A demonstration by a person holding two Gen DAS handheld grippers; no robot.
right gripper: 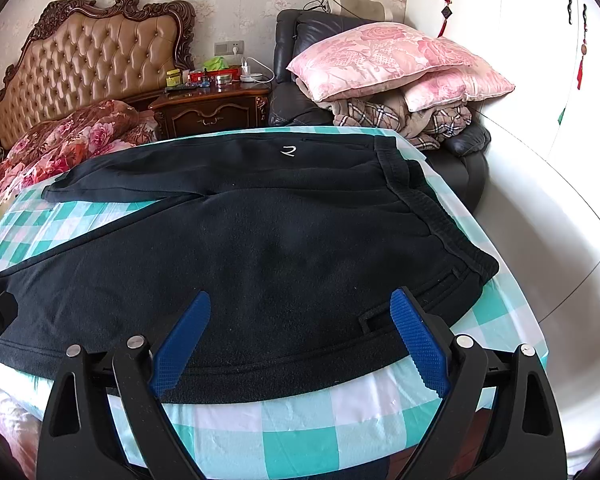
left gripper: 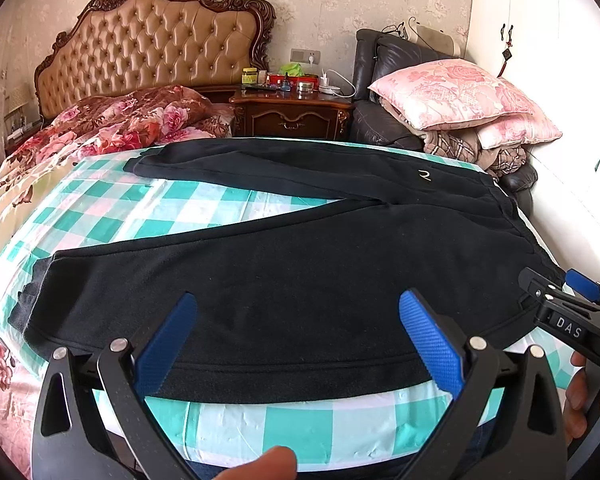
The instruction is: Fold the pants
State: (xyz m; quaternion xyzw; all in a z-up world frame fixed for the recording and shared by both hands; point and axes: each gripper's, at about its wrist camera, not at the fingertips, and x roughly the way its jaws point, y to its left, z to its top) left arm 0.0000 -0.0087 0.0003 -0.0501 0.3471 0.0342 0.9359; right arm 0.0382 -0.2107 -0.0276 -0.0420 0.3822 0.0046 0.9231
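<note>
While the black pants (left gripper: 300, 280) lie flat on the checked sheet (left gripper: 300, 428), legs apart in a V, waistband (right gripper: 428, 204) to my right, I judge no fold is made yet; all 2 or 3 folds are left; my left gripper (left gripper: 300, 344) hangs over the near leg's hem side, fingers (left gripper: 428, 340) spread wide, grasping nothing; my right gripper (right gripper: 300, 344) hovers above the hip near the waistband, equally wide, also released; whether the tips brush cloth, I cannot tell.
</note>
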